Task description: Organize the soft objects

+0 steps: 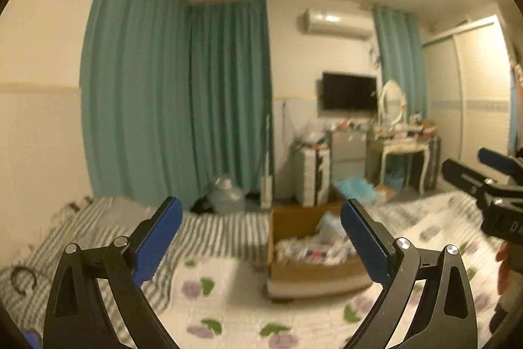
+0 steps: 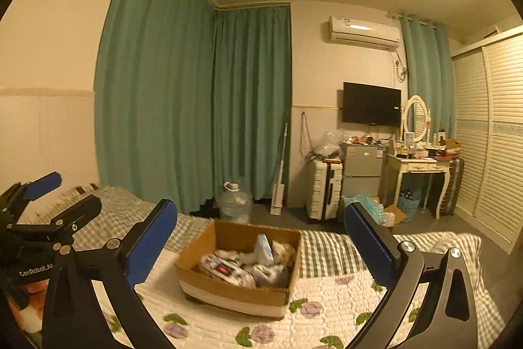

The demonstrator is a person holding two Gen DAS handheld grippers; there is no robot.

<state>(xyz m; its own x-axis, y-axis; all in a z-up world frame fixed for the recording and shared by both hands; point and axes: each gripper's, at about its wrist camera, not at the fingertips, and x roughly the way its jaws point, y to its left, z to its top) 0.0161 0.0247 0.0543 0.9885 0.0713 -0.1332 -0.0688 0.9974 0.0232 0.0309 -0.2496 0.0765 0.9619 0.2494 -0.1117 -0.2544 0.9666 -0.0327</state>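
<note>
While both tools hang above the bed with nothing in them, these are the entries for this moment.

Left gripper [image 1: 261, 237]: jaws spread wide, empty, held above the quilt and aimed at the box; its view is blurred.
Right gripper [image 2: 261, 242]: jaws likewise spread, empty, box framed between the blue pads [image 2: 150, 246].
Cardboard box [image 2: 228, 296]: open-topped, sitting on the floral quilt [image 2: 327, 293], near the checked blanket [image 2: 323, 251] beyond it.
Soft objects [image 2: 238, 267]: a loose heap inside the box; a spotted white piece with a red label, pale fabric items, a light blue packet [image 2: 264, 247] standing among them. Individual items hard to separate.
Step in hand (judged): approach, before any pick; nothing lies sorted on the quilt in either view.
Next move calls for (judged): lower one gripper into the box, choose the top piece, close on a fold of it rather than the whole heap.
Caution (judged): limp fabric may drag neighbours out; the light box may shift, so the other gripper could steady its wall.
</note>
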